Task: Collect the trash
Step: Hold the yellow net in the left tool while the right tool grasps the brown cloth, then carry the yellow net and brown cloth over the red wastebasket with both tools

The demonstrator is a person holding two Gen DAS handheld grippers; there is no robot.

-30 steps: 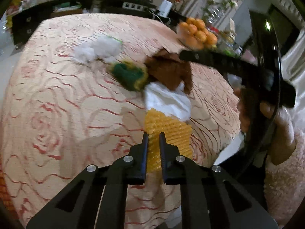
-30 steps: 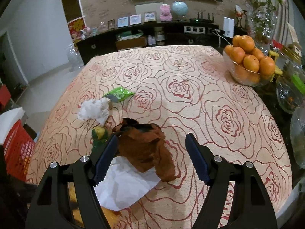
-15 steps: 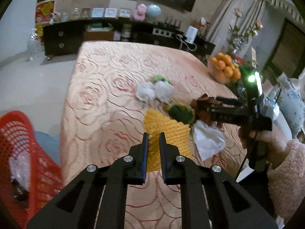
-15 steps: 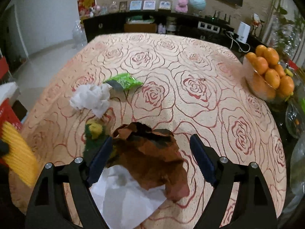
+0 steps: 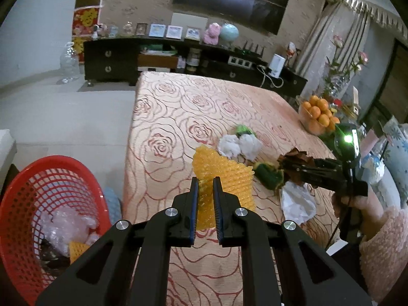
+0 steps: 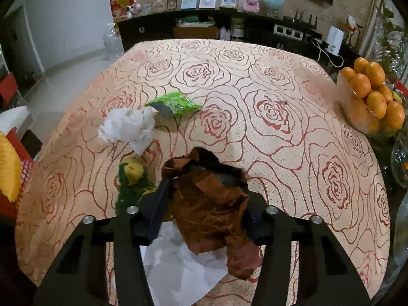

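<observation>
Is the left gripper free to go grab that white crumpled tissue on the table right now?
Probably not: the left gripper is shut on the yellow foam net, so it would have to drop that first. Nothing blocks the white crumpled tissue itself.

Far half of desk (image 6: 229,58) bare: open passage. Obstacles cluster near front edge: tissue wad (image 6: 127,127), green packet (image 6: 176,104) just behind it, green-yellow scrap (image 6: 130,178) in front of it. Orange bowl (image 6: 369,102) blocks desk's right edge. Left of desk, open floor; red basket (image 5: 38,204) stands there, mouth unobstructed.
</observation>
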